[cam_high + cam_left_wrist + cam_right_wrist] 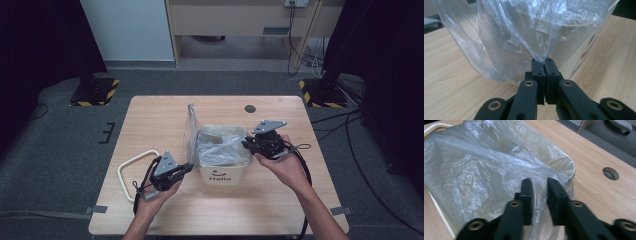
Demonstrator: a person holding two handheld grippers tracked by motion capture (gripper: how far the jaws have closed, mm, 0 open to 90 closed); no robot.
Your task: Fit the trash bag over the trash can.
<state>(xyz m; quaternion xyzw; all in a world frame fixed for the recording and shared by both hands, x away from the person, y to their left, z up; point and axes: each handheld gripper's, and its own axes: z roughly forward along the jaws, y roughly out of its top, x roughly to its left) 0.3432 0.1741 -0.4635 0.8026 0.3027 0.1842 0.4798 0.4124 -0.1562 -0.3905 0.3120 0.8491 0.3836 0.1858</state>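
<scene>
Currently, a thin, transparent, crinkled plastic bag is seen draped inside and over a small off-white bin with rounded corners and smooth walls, which stands on a pale wood-grain surface. The left gripper is held just beside the bin's left wall. In the left gripper view its black, blocky fingers are pressed fully together, and a gathered, wrinkled fold of the bag is pinched between their tips; from that pinch the film rises in loose, glossy folds directly ahead of the fingers, with the bin's wall behind it and to their right.

The right gripper is positioned at the bin's right rim. In the right gripper view its fingers are separated by a narrow gap, so they are not closed; the film lies just ahead of and beneath them, stretched over the curved rim. Whether the film is touched by the pads cannot be told.

A round dark grommet is set in the surface to the right of the right fingers. A cream-coloured loop of rounded rectangular outline lies flat on the surface, near the left gripper on the side away from the bin.
</scene>
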